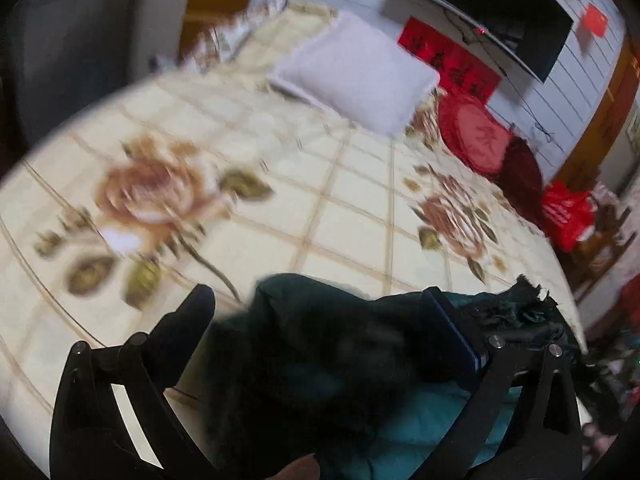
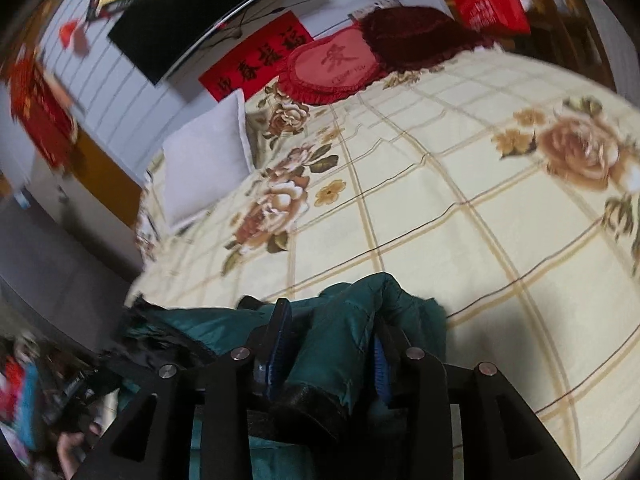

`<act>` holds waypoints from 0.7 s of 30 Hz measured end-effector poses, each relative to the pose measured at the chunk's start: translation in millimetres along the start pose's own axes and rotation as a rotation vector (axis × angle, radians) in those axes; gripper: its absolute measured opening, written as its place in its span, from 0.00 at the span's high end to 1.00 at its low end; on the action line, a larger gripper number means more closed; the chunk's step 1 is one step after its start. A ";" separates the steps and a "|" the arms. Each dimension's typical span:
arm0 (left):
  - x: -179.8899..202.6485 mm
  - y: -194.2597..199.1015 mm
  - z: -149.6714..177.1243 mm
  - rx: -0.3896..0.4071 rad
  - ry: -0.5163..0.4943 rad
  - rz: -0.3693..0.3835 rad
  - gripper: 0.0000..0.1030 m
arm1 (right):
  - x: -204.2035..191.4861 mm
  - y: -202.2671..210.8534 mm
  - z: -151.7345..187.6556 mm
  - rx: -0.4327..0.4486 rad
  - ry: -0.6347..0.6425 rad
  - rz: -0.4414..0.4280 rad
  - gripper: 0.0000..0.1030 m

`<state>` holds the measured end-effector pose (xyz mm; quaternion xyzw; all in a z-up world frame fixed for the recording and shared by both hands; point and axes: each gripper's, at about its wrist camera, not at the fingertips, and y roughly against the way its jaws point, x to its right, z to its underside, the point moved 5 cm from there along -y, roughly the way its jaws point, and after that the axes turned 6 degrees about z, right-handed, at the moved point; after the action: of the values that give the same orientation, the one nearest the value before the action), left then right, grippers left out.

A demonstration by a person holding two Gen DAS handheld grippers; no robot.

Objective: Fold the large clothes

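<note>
A dark teal padded jacket (image 1: 320, 352) with a black furry trim lies at the near edge of a bed with a cream floral cover (image 1: 320, 208). My left gripper (image 1: 320, 308) is open, its jaws wide apart on either side of a bunched part of the jacket. In the right wrist view my right gripper (image 2: 332, 332) is shut on a fold of the jacket (image 2: 344, 320), pinched between the blue pads (image 2: 280, 336). The jacket's dark cuff hangs below the fingers.
A white pillow (image 1: 352, 72) lies at the bed's head; it also shows in the right wrist view (image 2: 204, 160). Red cushions (image 2: 340, 64) sit by the wall. A black TV (image 2: 192, 12) hangs above. A red bag (image 1: 568, 212) stands beside the bed.
</note>
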<state>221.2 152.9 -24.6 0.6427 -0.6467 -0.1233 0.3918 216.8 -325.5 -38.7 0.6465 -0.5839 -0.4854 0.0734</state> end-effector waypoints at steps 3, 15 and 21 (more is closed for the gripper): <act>3.5 3.5 -2.5 0.000 -0.008 0.004 0.00 | 2.2 12.3 -4.1 0.045 -0.053 -0.024 0.30; 42.0 -59.0 22.6 -0.125 -0.348 -0.156 0.00 | -53.4 7.3 18.7 0.101 0.339 0.320 0.27; 17.7 -79.1 38.3 -0.149 -0.253 -0.197 0.00 | -49.9 -62.7 37.0 -0.039 0.511 0.436 0.11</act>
<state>256.2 112.0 -96.2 0.6515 -0.6137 -0.2889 0.3398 240.9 -247.4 -72.3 0.6054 -0.6618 -0.2919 0.3320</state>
